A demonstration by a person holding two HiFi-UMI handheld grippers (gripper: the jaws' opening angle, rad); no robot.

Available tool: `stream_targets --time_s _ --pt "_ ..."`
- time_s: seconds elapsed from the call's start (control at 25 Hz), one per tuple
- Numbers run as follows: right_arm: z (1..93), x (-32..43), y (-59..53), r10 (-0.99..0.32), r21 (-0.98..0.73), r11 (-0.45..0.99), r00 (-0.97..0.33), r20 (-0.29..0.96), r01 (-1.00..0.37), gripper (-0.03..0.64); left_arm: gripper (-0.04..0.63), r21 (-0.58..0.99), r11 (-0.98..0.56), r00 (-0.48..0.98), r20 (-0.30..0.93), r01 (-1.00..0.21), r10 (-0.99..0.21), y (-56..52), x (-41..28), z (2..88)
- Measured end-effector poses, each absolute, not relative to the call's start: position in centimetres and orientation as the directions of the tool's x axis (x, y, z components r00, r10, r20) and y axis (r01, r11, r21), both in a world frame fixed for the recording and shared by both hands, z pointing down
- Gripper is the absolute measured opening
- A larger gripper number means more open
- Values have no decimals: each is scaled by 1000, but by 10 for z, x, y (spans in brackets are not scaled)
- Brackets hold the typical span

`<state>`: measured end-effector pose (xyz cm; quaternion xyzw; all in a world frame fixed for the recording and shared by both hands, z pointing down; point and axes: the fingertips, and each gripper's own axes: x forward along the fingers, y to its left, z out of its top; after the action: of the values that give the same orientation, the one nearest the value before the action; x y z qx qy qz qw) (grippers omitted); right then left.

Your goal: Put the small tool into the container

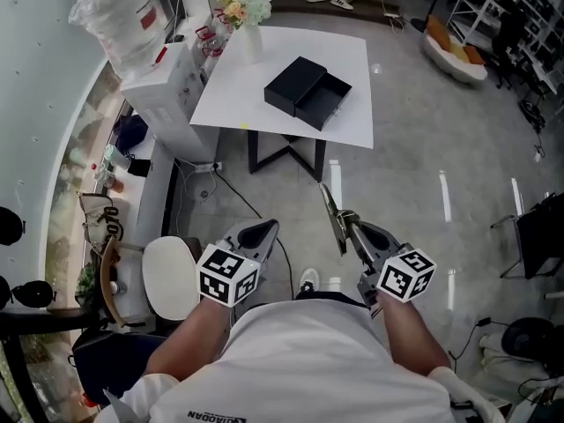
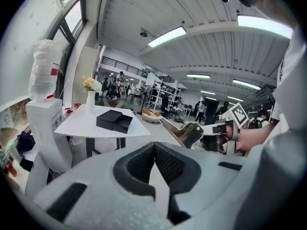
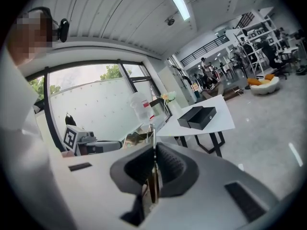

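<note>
Head view: black open rectangular container (image 1: 308,92) on white square table (image 1: 352,60), 12 o'clock. Thin flat metal tool (image 1: 332,211) at 6 o'clock, well apart from container.
L gripper view: left gripper (image 2: 154,147) jaws together, nothing btwn.
R gripper view: right gripper (image 3: 154,150) clenched on tool, blade edge-on; container 1 o'clock.

Both my grippers are out in front of me, low.
I hold the left gripper (image 1: 263,229) and the right gripper (image 1: 347,221) side by side. Both point forward and a bit down, with my arms (image 1: 189,342) behind them. The left fingers (image 2: 136,164) are pressed together on nothing. The right fingers (image 3: 173,166) pinch a thin small tool (image 1: 330,205).
</note>
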<state>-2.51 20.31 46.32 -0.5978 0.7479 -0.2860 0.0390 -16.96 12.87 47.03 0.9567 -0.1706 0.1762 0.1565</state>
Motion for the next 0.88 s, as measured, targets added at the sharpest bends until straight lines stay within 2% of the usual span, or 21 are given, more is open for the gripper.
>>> stream_targets --time_s 0.44,0.88 --pt "475 37 172 -890 -521 176 -361 280 -836 12 9 241 -868 851 425 -433 -307 99 -98 481" --pt "486 83 170 -903 -551 130 -328 278 -824 12 9 238 -875 842 459 -422 -282 88 -58 489"
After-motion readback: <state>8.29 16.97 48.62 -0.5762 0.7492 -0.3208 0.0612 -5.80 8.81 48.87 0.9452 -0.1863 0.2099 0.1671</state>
